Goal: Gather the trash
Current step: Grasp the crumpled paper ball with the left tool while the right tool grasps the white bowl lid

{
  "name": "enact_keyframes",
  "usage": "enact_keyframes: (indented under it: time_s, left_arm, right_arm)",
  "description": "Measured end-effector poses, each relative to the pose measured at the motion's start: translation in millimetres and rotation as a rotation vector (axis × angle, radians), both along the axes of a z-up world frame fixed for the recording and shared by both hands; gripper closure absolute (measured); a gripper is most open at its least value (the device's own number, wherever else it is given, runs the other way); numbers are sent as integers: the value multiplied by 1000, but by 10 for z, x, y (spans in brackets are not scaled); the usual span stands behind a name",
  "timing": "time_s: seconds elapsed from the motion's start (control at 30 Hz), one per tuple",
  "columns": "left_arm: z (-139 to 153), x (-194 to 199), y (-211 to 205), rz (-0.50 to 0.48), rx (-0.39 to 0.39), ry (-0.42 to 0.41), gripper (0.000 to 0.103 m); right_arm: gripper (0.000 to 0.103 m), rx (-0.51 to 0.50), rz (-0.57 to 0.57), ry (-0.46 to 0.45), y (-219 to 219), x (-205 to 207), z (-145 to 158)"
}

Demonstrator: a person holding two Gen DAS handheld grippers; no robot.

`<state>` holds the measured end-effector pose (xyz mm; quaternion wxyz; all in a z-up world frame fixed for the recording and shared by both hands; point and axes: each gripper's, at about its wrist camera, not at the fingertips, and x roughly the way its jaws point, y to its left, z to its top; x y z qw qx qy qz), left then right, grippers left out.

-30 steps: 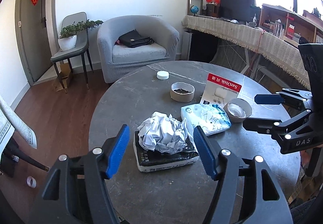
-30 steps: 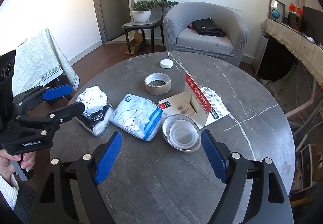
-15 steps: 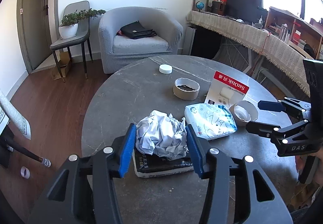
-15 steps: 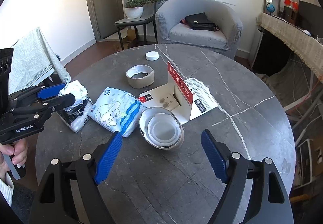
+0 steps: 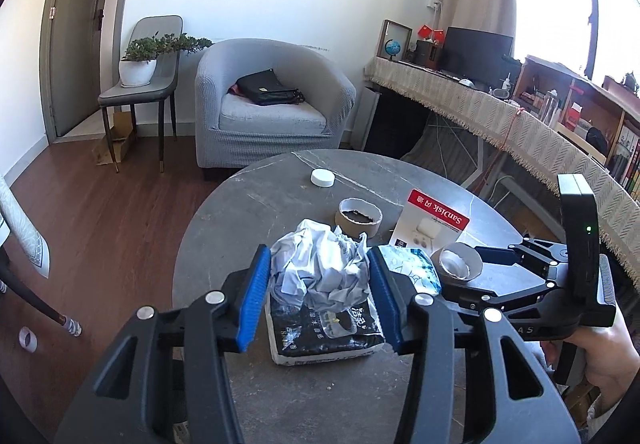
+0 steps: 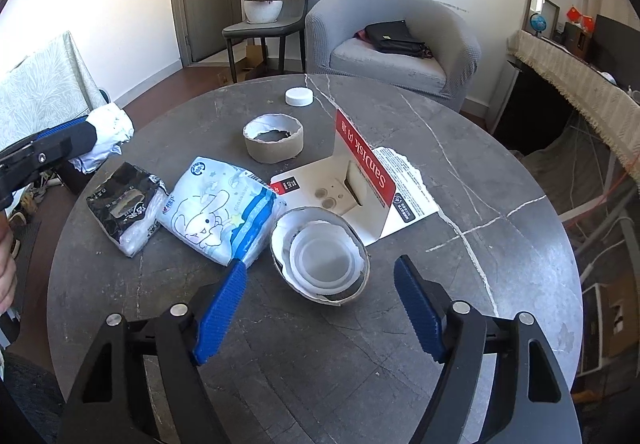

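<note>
**Left claw closed on the paper ball, right claw open over the paper cup**

At the far left, the left gripper [image 5: 318, 300] has its two blue pads pressed on both sides of a crumpled white paper ball [image 5: 320, 270]. The jaws have just been closing and are now clamped on this ball. In the right wrist view the ball [image 6: 108, 140] is off the round grey table [image 6: 460, 180], at its left edge, and the black tissue pack [image 6: 124, 204] lies alone on the table top.

Just beside the black pack, to its right, lies a light blue wipes pack [image 6: 220, 210] with a rabbit drawing; the two packs touch. Behind them stands a short cardboard ring [image 6: 273, 138], and further back a small white cap [image 6: 299, 97].

Right of the blue pack is a torn paper cup [image 6: 320, 256], tilted, with a white plastic lid inside it. The right gripper [image 6: 320, 308] has its jaws apart, one blue pad on each side of the cup, and neither pad touches it; these jaws have just been closing a little. The left pad's tip overlaps the corner of the blue pack; if it touches, I cannot tell.

Behind the cup stands an opened white and red SanDisk card package [image 6: 360, 180].
</note>
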<state>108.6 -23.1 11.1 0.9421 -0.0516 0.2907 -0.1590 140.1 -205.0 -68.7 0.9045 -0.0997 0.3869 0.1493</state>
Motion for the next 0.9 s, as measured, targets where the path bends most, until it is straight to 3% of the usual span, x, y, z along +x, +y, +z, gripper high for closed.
enact_keyframes:
  time_s: [0.3, 0.43, 0.9]
  left_arm:
    - [30, -10, 59, 7, -3, -7, 51]
    - [52, -18, 119, 13, -14, -10, 51]
    - [84, -68, 298, 42, -17, -20, 51]
  right_arm:
    - [42, -2, -17, 15, 1, 46, -21]
    - [52, 2, -22, 24, 4, 73, -13]
    - [53, 72, -2, -39, 106, -2, 238]
